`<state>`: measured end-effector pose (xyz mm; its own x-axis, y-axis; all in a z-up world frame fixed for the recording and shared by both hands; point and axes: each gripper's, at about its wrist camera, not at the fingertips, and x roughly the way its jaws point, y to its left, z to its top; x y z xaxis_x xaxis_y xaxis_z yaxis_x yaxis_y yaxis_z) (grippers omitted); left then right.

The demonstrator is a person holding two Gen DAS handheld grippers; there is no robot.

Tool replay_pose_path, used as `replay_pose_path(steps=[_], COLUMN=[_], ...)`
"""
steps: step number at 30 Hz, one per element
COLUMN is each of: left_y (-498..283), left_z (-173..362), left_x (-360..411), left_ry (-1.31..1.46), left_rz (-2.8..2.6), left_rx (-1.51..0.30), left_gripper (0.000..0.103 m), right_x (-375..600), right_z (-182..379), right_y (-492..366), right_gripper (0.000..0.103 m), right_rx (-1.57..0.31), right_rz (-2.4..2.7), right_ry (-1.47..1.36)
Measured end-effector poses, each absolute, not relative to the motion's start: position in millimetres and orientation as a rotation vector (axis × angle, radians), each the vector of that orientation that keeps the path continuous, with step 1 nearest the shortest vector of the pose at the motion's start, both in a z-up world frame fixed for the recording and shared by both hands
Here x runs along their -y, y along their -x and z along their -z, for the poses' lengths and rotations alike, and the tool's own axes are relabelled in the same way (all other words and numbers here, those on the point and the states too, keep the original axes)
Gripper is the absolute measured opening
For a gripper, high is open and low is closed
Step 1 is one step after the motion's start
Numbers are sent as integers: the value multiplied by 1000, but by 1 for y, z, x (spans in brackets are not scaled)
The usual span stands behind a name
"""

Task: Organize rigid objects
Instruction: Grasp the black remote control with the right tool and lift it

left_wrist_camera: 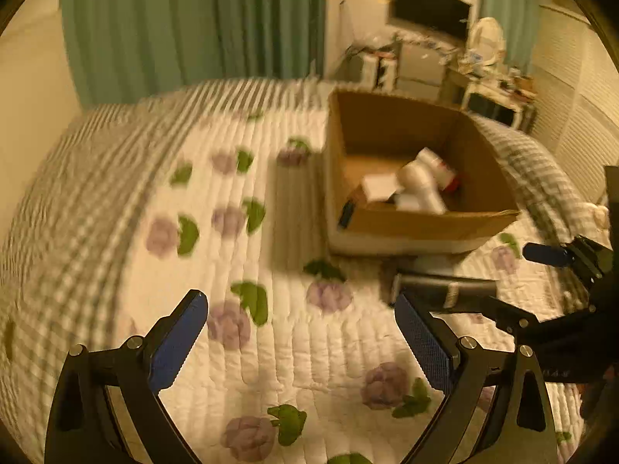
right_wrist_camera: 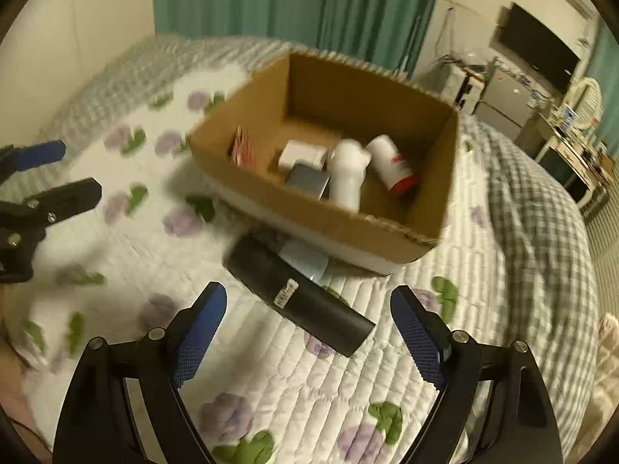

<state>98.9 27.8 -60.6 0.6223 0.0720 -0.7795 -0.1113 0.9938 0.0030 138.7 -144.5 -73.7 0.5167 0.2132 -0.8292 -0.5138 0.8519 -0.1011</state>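
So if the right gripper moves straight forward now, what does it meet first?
Probably the long black rectangular box lying on the floral quilt, just ahead of the open fingers; depth is unclear.

Black jaws, blue textured pads [right_wrist_camera: 199, 338]

My two hand-held grippers, the left hand-held gripper [left_wrist_camera: 301, 311] and the right hand-held gripper [right_wrist_camera: 308, 307], are black with blue textured pads. Under them the white quilted bedspread [right_wrist_camera: 271, 379] carries purple flowers with green leaves, edged by a grey-and-white checked border [right_wrist_camera: 541, 224]. The open brown cardboard box [right_wrist_camera: 390, 224] holds a white plastic bottle [right_wrist_camera: 348, 178], a white cylinder with a red end [right_wrist_camera: 390, 164], a small white box [right_wrist_camera: 303, 154] and a grey one [right_wrist_camera: 307, 181], while a long matte black rectangular case [right_wrist_camera: 298, 295] lies before teal curtains [right_wrist_camera: 290, 0].
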Motion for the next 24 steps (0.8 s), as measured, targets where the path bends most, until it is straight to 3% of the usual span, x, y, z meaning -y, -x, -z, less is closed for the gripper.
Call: replay_pose_path(steps=[12, 14, 17, 24], left_y=[-112, -113, -112, -107], left_z=[106, 109, 111, 107], left_x=[-28, -28, -27, -26], left_ry=[28, 32, 31, 45], left_rz=[-111, -109, -94, -66], left_rx=[-975, -984, -993, -988], left_gripper=[99, 99, 99, 99], right_x=[121, 119, 114, 114], right_z=[142, 152, 161, 147], right_y=[-170, -173, -172, -147], right_gripper=[87, 81, 80, 40], right_rx=[-1014, -1036, -1039, -1019], right_rz=[-537, -522, -514, -473], right_ry=[493, 516, 548, 623])
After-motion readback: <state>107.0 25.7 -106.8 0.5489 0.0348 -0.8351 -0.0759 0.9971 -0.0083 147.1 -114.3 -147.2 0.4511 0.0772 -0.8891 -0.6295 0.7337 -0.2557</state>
